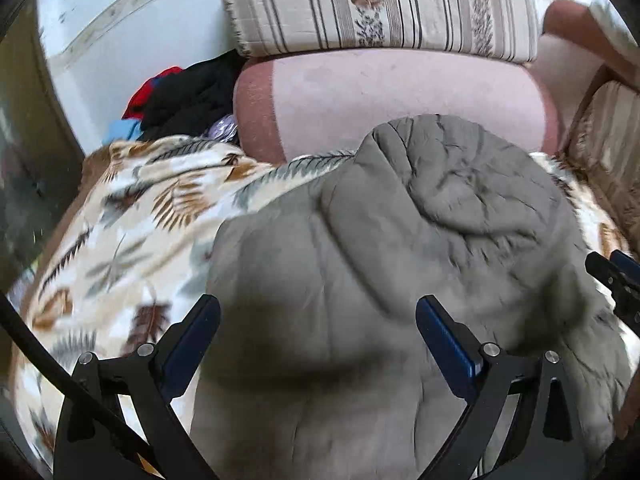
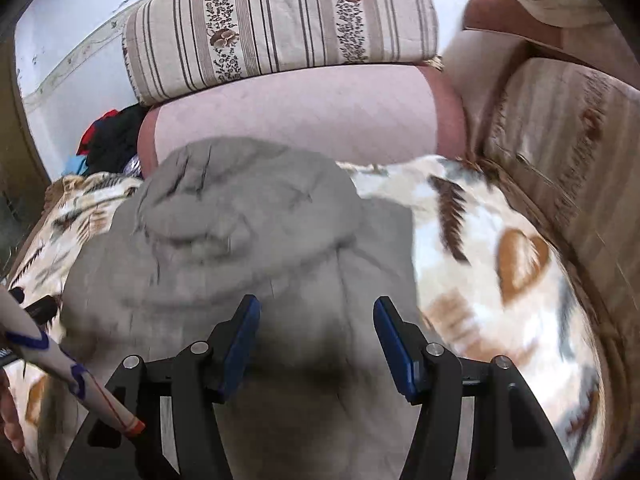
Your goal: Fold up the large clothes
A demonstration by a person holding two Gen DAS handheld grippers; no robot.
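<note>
A grey quilted hooded jacket [image 1: 400,240] lies on a leaf-patterned blanket [image 1: 120,216], hood toward the sofa back. It also shows in the right wrist view [image 2: 248,240]. My left gripper [image 1: 318,316] is open and empty, just above the jacket's body. My right gripper [image 2: 316,316] is open and empty, above the jacket near its right edge. The right gripper's tip shows at the right edge of the left wrist view [image 1: 612,276].
A pink bolster [image 1: 400,96] and a striped floral cushion [image 1: 380,4] stand behind the jacket. A pile of dark, red and blue clothes [image 1: 180,100] lies at the back left. A sofa armrest cushion [image 2: 560,140] is on the right. The blanket [image 2: 500,260] extends right.
</note>
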